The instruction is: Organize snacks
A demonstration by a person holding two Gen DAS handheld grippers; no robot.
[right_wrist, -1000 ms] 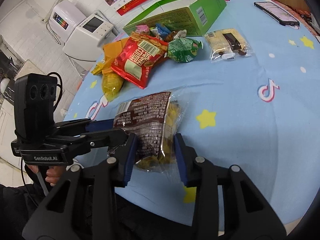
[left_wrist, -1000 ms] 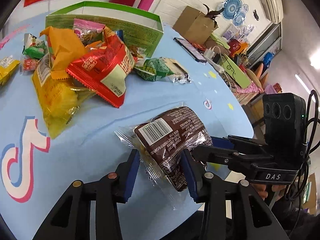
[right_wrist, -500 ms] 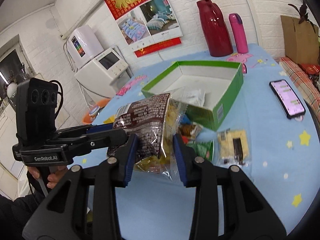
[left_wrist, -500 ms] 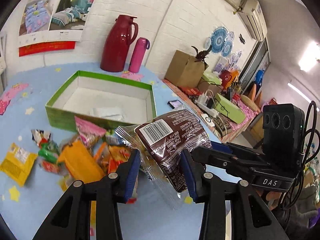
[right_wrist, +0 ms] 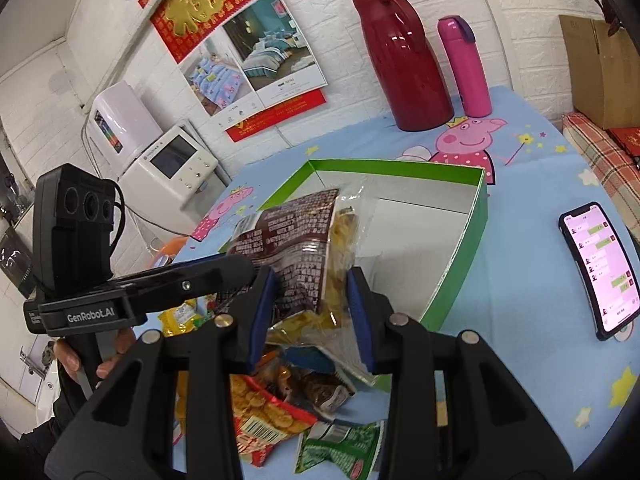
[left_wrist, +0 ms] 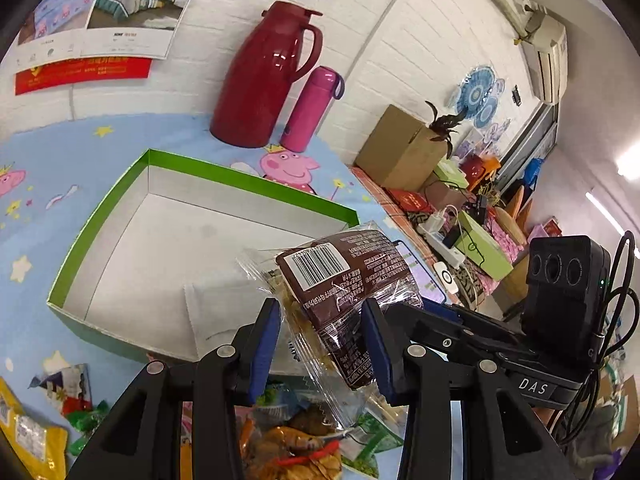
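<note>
Since half a second ago both grippers have carried the brown snack packet (left_wrist: 344,280) closer to the green box (left_wrist: 100,224), which now fills more of each view, its white floor right behind the packet. At the far left of the left wrist view a yellow packet (left_wrist: 28,436) and small sweets (left_wrist: 76,396) lie on the blue tablecloth (left_wrist: 48,152) in front of the box. Next comes the left gripper (left_wrist: 324,344), its blue pads clamped on the packet's clear lower half, barcode facing the camera. Below it a heap of mixed snacks (left_wrist: 304,444) rests on the cloth. Right of that, the right gripper (right_wrist: 312,312) pinches the same packet from the other side, so the packet hangs in the air between the two tools, above the box's near wall. Behind the box stand a red jug (right_wrist: 400,68) and a pink flask (right_wrist: 468,68). Farther right, a phone (right_wrist: 596,272) lies on the cloth, screen lit, well apart from the box.
</note>
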